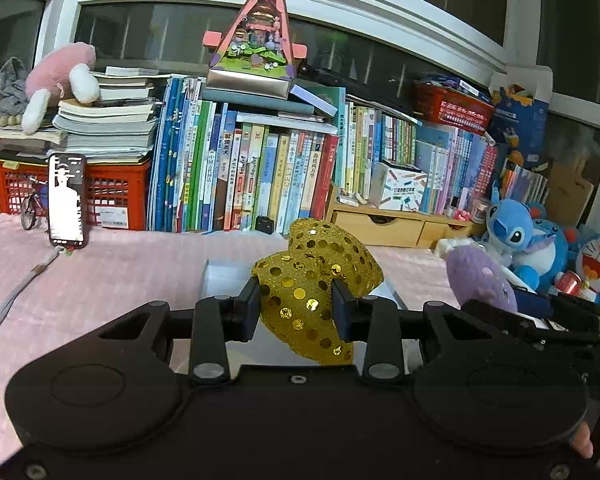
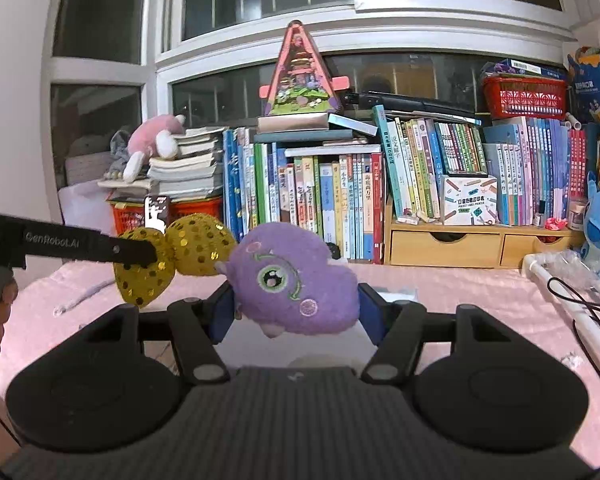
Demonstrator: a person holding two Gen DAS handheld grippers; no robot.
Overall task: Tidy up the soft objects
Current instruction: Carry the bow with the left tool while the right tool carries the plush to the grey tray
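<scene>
Soft toys are held in both grippers: a gold sequined plush point(image 1: 316, 280) is pinched between the jaws of the left gripper point(image 1: 296, 304), and a purple plush point(image 2: 296, 280) is clamped between the jaws of the right gripper point(image 2: 296, 308), both lifted clear of the pink cloth point(image 1: 120, 272) that covers the surface. In the right wrist view the gold toy is seen at about nine o'clock of the purple one, near it or perhaps touching. A collision or snag between the two toys is judged possible if the hands are brought closer. The gold plush is gripped only across a narrow part, with most of its bulk beyond and below the pads, so a slip could follow from a quick swing. A pale open box point(image 1: 220, 276) is partly visible beneath the grippers; its contents cannot be told. At ten o'clock in the left wrist view a red crate point(image 1: 116, 192) is topped with stacked books, and at one o'clock a red basket point(image 1: 452, 108) rests on the book row; a wooden drawer unit point(image 2: 460, 246) stands closed.
</scene>
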